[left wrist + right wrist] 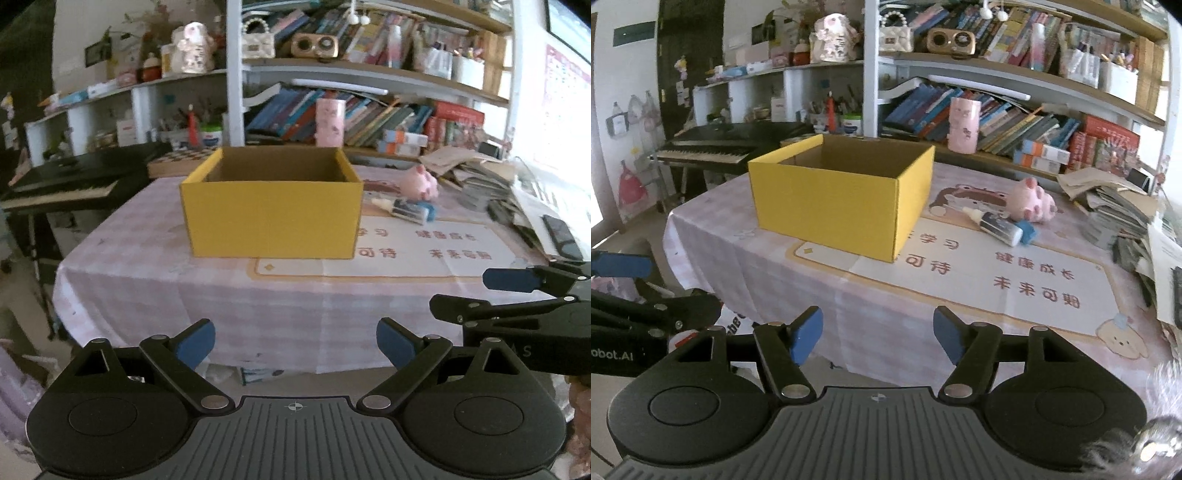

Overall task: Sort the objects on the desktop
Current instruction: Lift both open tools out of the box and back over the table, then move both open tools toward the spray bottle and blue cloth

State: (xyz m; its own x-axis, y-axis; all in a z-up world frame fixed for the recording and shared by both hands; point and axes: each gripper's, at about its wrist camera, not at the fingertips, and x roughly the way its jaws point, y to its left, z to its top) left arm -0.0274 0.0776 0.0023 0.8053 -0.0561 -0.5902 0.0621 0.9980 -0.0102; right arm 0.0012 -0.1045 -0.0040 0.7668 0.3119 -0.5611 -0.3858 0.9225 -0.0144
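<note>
the yellow box [842,199] stands open-topped on the table [783,280], which is covered in a pink checked cloth with a printed mat. just right of the box lie a glue bottle [995,223], a blue block [1028,232] touching its base, and a pink pig toy [1034,201] behind them. the left gripper [295,341] has its jaws apart, with nothing between them. the right gripper [878,334] is likewise parted and holds nothing. both hover at the table's near edge, well apart from the objects.

The yellow box [834,199] is matt cardboard; the counter [775,280] wears smooth checked cloth; the pink pig toy [1034,203] looks plush.
</note>
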